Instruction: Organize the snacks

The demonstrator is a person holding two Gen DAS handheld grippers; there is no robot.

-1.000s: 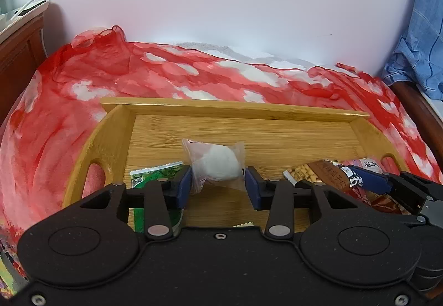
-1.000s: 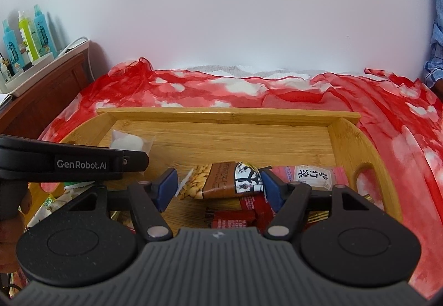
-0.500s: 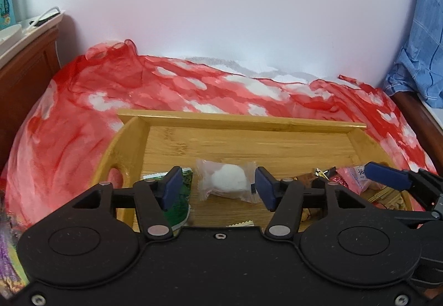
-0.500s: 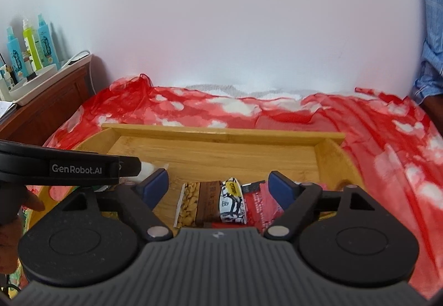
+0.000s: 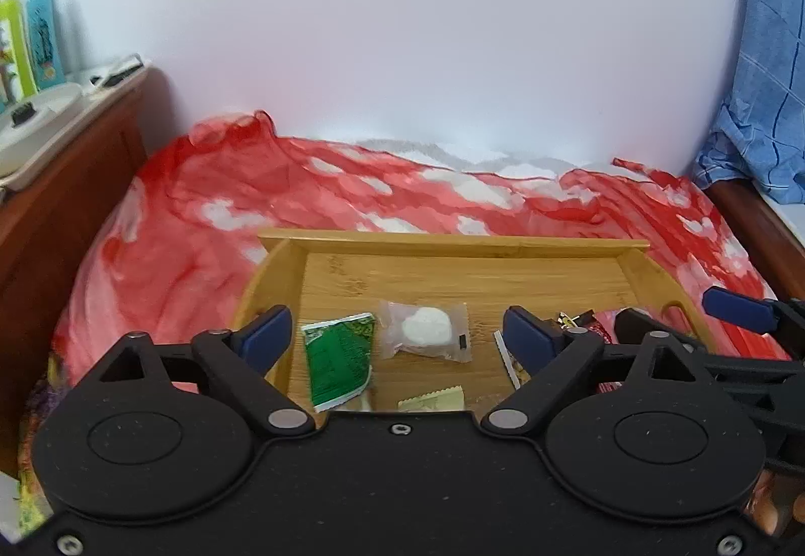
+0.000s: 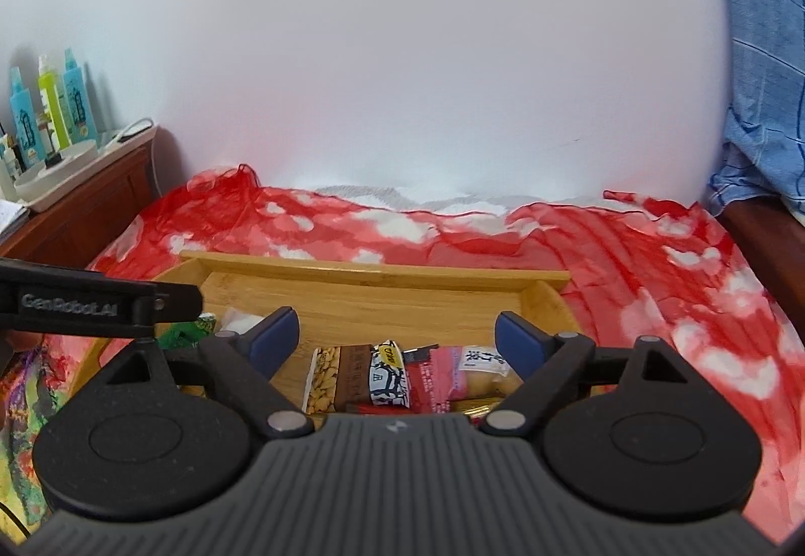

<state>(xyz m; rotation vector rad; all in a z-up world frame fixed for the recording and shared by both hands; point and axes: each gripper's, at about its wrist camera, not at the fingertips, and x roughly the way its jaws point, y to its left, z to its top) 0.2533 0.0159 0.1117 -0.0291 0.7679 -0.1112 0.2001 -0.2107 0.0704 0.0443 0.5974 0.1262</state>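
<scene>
A wooden tray (image 5: 453, 244) lies on the red cloth. On its floor rest a white snack in a clear wrapper (image 5: 425, 329), a green packet (image 5: 339, 362) and a yellowish packet (image 5: 432, 400). My left gripper (image 5: 397, 334) hovers above them, its jaws opening, the pads well clear of the wrapper. In the right wrist view the tray (image 6: 377, 271) holds a peanut bar packet (image 6: 352, 377), red packets (image 6: 427, 382) and a pink packet (image 6: 483, 367). Above these, my right gripper (image 6: 397, 337) is opening its jaws and touches none of them. One right fingertip (image 5: 739, 309) shows at the left view's edge.
A red-and-white cloth (image 6: 654, 304) covers the bed around the tray. At the left, a wooden side board (image 6: 100, 199) carries bottles (image 6: 50, 103) and a white dish. Blue checked fabric (image 5: 765, 78) hangs at the right. A white wall stands behind.
Both grippers rose and drew back from the tray while their jaws spread wide. The white snack and the peanut bar packet stay lying on the tray floor.
</scene>
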